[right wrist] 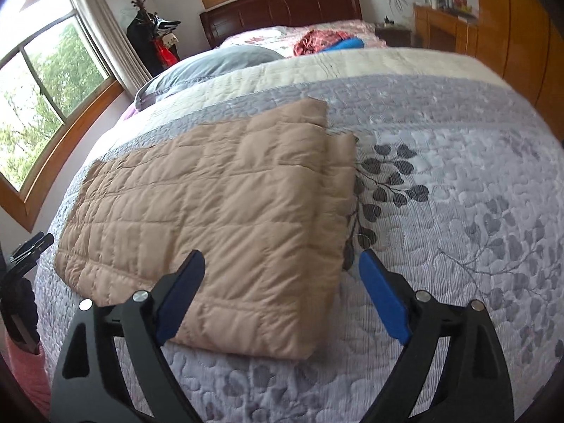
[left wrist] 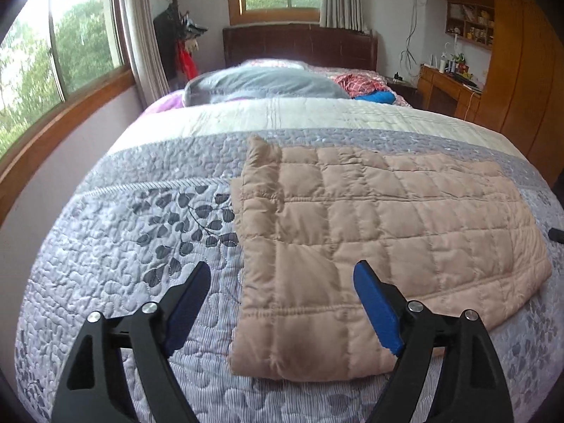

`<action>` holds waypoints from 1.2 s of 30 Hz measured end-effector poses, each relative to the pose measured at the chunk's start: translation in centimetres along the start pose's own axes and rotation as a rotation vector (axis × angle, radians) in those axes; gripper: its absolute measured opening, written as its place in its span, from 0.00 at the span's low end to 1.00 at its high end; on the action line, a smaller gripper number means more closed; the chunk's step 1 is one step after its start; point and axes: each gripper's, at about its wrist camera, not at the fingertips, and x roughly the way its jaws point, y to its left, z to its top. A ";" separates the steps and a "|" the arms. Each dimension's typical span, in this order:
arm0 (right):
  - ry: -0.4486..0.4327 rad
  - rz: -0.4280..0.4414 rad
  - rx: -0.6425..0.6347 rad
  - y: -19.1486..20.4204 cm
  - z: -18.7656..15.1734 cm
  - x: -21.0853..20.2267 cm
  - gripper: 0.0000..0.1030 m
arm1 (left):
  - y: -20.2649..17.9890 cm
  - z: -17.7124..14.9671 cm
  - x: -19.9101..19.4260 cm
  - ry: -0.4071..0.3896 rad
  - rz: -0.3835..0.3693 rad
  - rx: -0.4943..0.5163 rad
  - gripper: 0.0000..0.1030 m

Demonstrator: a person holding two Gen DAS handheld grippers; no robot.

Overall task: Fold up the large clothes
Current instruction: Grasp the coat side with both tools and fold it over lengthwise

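A tan quilted garment (left wrist: 370, 239) lies folded into a flat rectangle on the grey leaf-patterned bedspread (left wrist: 123, 246). It also shows in the right wrist view (right wrist: 218, 211). My left gripper (left wrist: 282, 275) is open and empty, hovering over the garment's near left corner. My right gripper (right wrist: 282, 261) is open and empty, hovering over the garment's near right corner, its right finger above bare bedspread (right wrist: 458, 176). The tip of the right gripper (left wrist: 557, 234) shows at the right edge of the left wrist view, and the left gripper (right wrist: 30, 250) at the left edge of the right wrist view.
A grey pillow (left wrist: 264, 84) and red and blue clothes (left wrist: 366, 88) lie further up the bed by the dark headboard (left wrist: 299, 46). Windows (left wrist: 53, 60) run along the left wall. A wooden desk (left wrist: 447, 88) and wardrobe (left wrist: 528, 70) stand at the right.
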 end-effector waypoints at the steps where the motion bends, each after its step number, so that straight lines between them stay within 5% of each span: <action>1: 0.011 0.010 0.007 -0.4 0.2 0.4 0.87 | 0.5 0.3 0.8 0.025 -0.021 -0.014 0.81; 7: 0.072 0.114 0.059 -2.3 1.3 2.5 0.87 | 6.1 1.8 5.6 0.195 -0.240 -0.231 0.81; 13: 0.113 0.192 0.146 -4.2 2.2 4.1 0.88 | 8.7 1.5 9.2 0.283 -0.456 -0.313 0.81; 27: 0.164 0.264 0.237 -5.5 3.1 7.8 0.89 | 7.2 2.0 14.0 0.321 -0.556 -0.325 0.83; 30: 0.166 0.265 0.214 -4.7 3.4 8.0 0.74 | 5.0 2.5 14.0 0.330 -0.568 -0.275 0.82; 32: 0.184 0.274 0.209 -4.2 3.7 8.3 0.53 | 3.9 2.6 14.0 0.353 -0.609 -0.270 0.74; 34: 0.187 0.282 0.196 -3.6 3.8 8.1 0.37 | 2.4 2.6 13.8 0.336 -0.544 -0.233 0.57; 36: 0.177 0.280 0.180 -3.0 3.8 7.3 0.26 | 2.0 2.7 13.4 0.322 -0.562 -0.246 0.38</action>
